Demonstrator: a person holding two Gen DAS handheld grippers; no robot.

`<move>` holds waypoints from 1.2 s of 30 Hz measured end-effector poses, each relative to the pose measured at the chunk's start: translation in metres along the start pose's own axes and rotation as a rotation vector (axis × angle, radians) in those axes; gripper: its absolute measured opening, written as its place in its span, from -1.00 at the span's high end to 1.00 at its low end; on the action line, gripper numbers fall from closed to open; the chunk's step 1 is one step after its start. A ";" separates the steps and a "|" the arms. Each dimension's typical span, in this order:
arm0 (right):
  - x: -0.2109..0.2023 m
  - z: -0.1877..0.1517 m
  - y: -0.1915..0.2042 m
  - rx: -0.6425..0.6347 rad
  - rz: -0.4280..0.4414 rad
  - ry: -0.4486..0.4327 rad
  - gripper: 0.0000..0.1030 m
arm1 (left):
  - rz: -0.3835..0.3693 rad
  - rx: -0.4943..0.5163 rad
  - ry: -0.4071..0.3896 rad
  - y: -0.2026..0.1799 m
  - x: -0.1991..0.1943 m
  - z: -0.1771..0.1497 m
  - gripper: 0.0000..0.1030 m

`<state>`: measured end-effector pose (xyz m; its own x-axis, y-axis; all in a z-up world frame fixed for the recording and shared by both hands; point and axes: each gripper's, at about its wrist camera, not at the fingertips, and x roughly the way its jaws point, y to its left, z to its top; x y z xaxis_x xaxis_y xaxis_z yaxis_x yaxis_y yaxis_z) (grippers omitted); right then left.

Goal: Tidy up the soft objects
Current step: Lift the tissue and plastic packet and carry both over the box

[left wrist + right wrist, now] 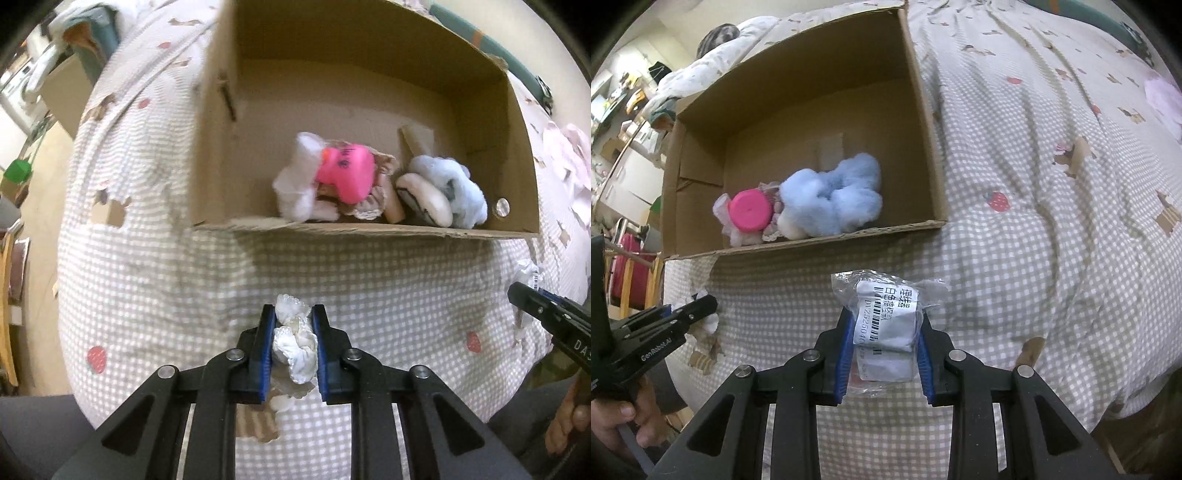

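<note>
My left gripper (293,314) is shut on a white satin scrunchie (295,341), held above the checked bedspread in front of the cardboard box (218,110). My right gripper (884,314) is shut on a clear plastic packet with a barcode label (886,317). The box (923,92) holds a pink toy (345,173), a white fluffy item (299,177), a light blue fluffy scrunchie (458,188) and a cream item (428,201). The blue scrunchie (831,195) and the pink toy (750,210) also show in the right wrist view. Each gripper shows at the edge of the other's view.
The checked bedspread (166,277) with strawberry and bear prints covers the bed. A pillow or duvet (713,62) lies behind the box. A green object (16,171) and furniture stand left of the bed. A pale pink cloth (1163,99) lies at the far right.
</note>
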<state>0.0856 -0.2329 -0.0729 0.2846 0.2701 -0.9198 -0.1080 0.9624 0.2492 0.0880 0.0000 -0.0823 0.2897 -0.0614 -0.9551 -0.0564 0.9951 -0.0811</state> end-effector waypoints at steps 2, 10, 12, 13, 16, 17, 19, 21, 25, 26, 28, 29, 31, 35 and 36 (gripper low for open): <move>-0.001 0.000 0.003 -0.009 0.003 -0.002 0.38 | -0.002 -0.015 -0.004 0.012 -0.007 -0.003 0.66; -0.019 -0.005 0.010 -0.009 0.050 -0.033 0.38 | 0.007 -0.092 -0.076 0.035 -0.044 -0.009 0.66; -0.031 -0.004 0.008 0.002 0.071 -0.055 0.38 | 0.020 -0.112 -0.094 0.042 -0.052 -0.008 0.66; -0.037 -0.004 0.007 0.010 0.086 -0.067 0.38 | 0.021 -0.117 -0.104 0.035 -0.059 -0.009 0.66; -0.058 -0.002 0.006 0.025 0.124 -0.115 0.38 | 0.024 -0.122 -0.157 0.033 -0.079 -0.002 0.66; -0.065 -0.002 0.006 0.030 0.137 -0.131 0.38 | 0.024 -0.121 -0.171 0.034 -0.085 -0.001 0.66; -0.075 -0.002 0.006 0.039 0.157 -0.149 0.38 | 0.024 -0.107 -0.209 0.035 -0.102 0.002 0.66; -0.085 0.000 0.006 0.052 0.181 -0.166 0.38 | 0.021 -0.103 -0.237 0.031 -0.109 0.007 0.66; -0.110 0.010 0.010 0.058 0.213 -0.219 0.38 | 0.003 -0.095 -0.289 0.025 -0.130 0.023 0.66; -0.116 0.014 0.011 0.056 0.222 -0.230 0.38 | 0.005 -0.090 -0.305 0.023 -0.135 0.026 0.66; -0.125 0.021 0.014 0.044 0.223 -0.249 0.38 | 0.005 -0.072 -0.330 0.017 -0.143 0.032 0.66; -0.128 0.025 0.017 0.037 0.221 -0.257 0.38 | 0.006 -0.059 -0.344 0.014 -0.147 0.035 0.66; -0.131 0.032 0.020 0.027 0.220 -0.263 0.38 | 0.006 -0.034 -0.367 0.008 -0.153 0.042 0.66; -0.132 0.048 0.023 0.021 0.218 -0.277 0.38 | -0.016 0.000 -0.396 -0.001 -0.160 0.058 0.66; -0.133 0.051 0.023 0.020 0.222 -0.280 0.38 | -0.020 0.005 -0.402 -0.002 -0.161 0.062 0.66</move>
<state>0.0943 -0.2448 0.0705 0.5064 0.4677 -0.7244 -0.1789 0.8788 0.4423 0.1004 0.0127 0.0888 0.6415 -0.0462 -0.7657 -0.0429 0.9945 -0.0960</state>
